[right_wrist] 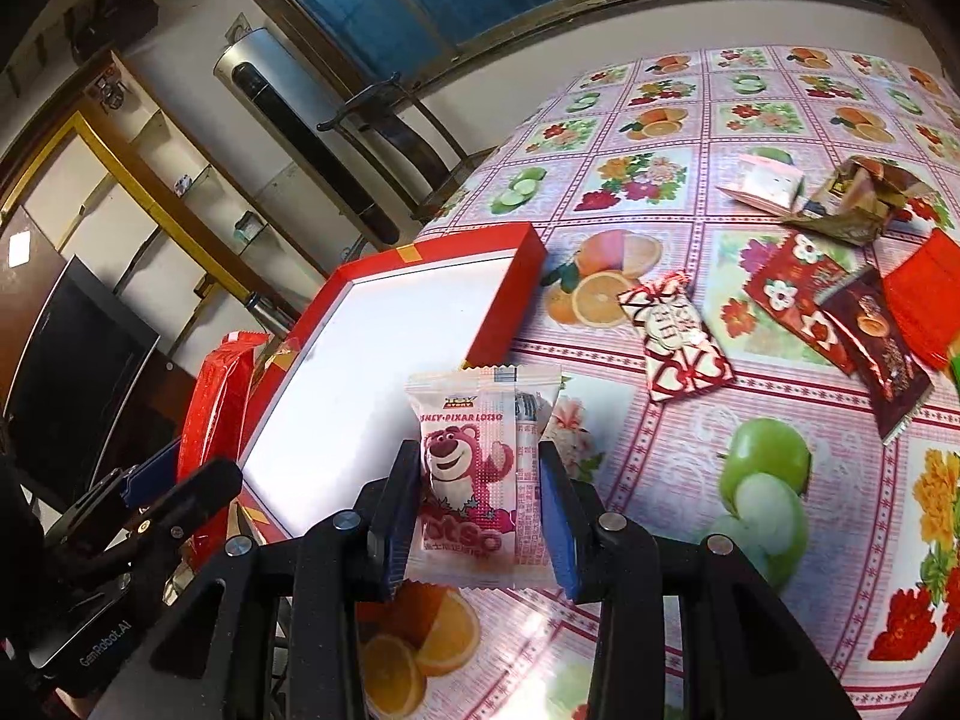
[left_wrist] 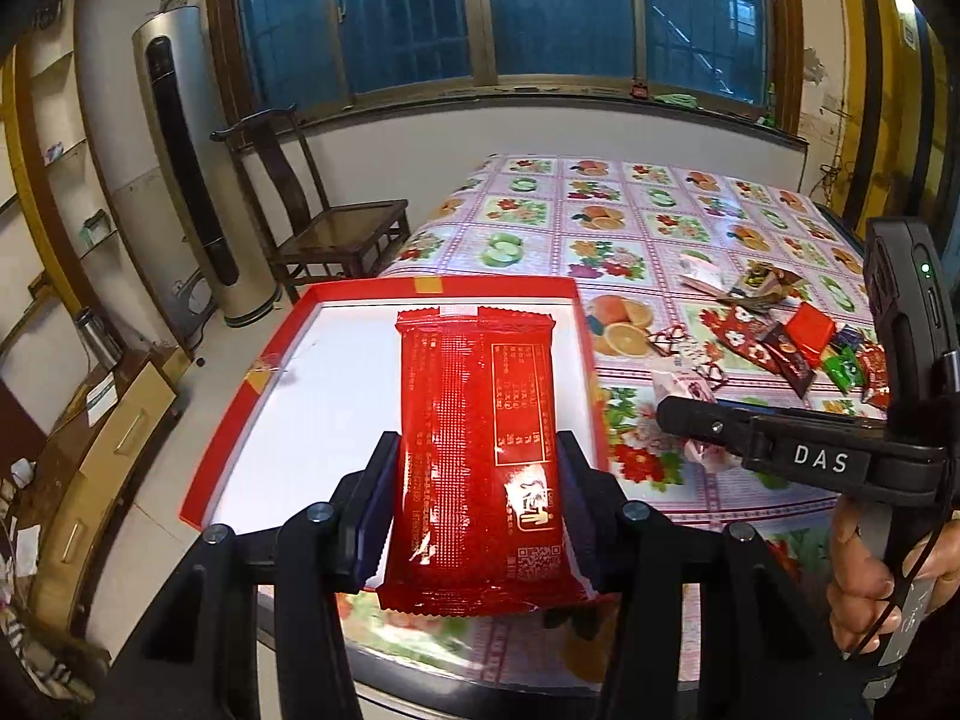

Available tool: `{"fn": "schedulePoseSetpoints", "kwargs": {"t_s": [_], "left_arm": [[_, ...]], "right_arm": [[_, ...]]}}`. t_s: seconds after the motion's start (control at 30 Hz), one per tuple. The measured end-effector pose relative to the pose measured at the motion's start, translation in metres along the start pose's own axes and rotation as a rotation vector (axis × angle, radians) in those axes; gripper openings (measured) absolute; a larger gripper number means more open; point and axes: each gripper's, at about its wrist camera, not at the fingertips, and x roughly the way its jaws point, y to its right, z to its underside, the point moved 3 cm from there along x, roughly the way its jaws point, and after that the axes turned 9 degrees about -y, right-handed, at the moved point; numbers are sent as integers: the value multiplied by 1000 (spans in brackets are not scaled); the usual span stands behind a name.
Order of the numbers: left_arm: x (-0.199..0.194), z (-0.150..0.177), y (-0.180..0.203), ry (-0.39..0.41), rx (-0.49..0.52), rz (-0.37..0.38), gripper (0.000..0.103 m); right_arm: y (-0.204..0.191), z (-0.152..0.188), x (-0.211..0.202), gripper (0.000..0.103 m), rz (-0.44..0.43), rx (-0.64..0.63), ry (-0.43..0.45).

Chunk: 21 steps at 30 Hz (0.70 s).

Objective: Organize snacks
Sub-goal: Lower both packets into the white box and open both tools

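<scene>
My left gripper [left_wrist: 477, 456] is shut on a long red snack packet [left_wrist: 477, 420], which hangs above the white floor of a shallow red box [left_wrist: 252, 378]. My right gripper [right_wrist: 480, 468] is shut on a pink-and-white bear snack packet [right_wrist: 474, 468], just right of the red box [right_wrist: 504, 294] and above the tablecloth. In the right wrist view the left gripper [right_wrist: 174, 480] shows at the lower left with the red packet [right_wrist: 216, 396] edge-on. In the left wrist view the right gripper [left_wrist: 678, 414] reaches in from the right, a hand behind it.
A pile of loose snack packets [left_wrist: 792, 348] lies on the fruit-patterned tablecloth [left_wrist: 630, 216], right of the box. A heart-patterned packet [right_wrist: 675, 339] lies apart from it, nearer the box. Beyond the table's left edge stand a wooden chair [left_wrist: 336, 234] and a tall air conditioner [left_wrist: 186, 162].
</scene>
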Motion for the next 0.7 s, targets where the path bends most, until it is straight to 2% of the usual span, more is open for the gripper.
{"fn": "schedulePoseSetpoints", "kwargs": {"t_s": [0.17, 0.37, 0.53, 0.67, 0.7], "left_arm": [[17, -3, -26, -36, -26, -61, 49], [31, -1, -29, -67, -14, -67, 49], [40, 1, -24, -89, 8, -78, 49], [45, 0, -24, -108, -3, -103, 52], [45, -1, -25, -108, -8, -117, 55]], "right_arm": [[-21, -13, 25, 41, -13, -24, -24], [-50, -20, 50, 41, -1, -80, -41], [-55, -25, 62, 41, -3, -62, -48], [-58, -28, 69, 44, 0, -44, -54], [-59, -28, 67, 50, -17, -42, -61]]}}
